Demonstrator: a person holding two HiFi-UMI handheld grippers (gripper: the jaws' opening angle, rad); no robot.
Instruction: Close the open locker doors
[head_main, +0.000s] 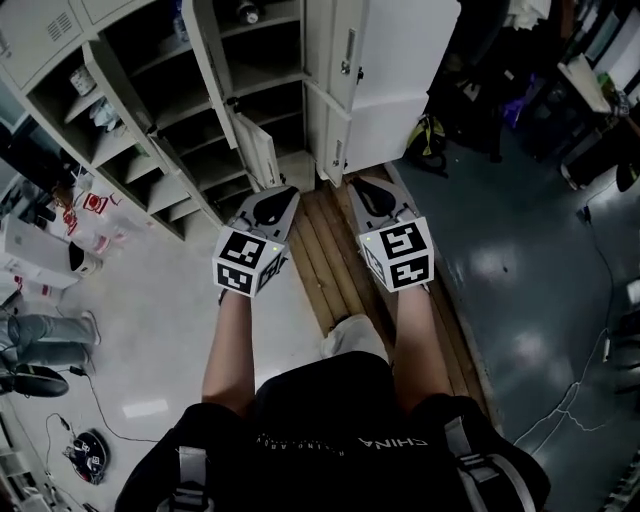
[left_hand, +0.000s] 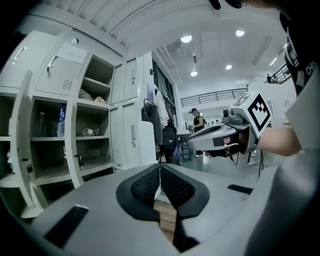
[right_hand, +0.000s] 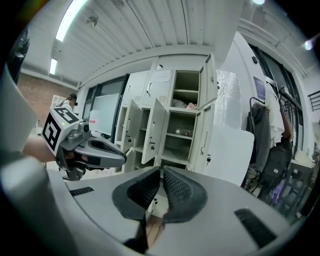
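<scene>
Head cam is looking steeply down on the left gripper (head_main: 278, 195) and right gripper (head_main: 365, 185); each gripper cam is peering along its jaws, all sharing the nearby lockers (head_main: 330, 70).

Wooden planks (head_main: 330, 270) separate pale floor (head_main: 170, 320) from grey floor (head_main: 520, 280) (ceiling lights (left_hand: 186, 38) overhead).

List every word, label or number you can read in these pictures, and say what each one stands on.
"CHINA": on the person's black shirt, upside down in the head view.
Smaller print beside it on the shirt: too small to read.
Red print on the white bag on the floor: blurred, unreadable.
Paper sheet on a locker door: too small to read.
</scene>
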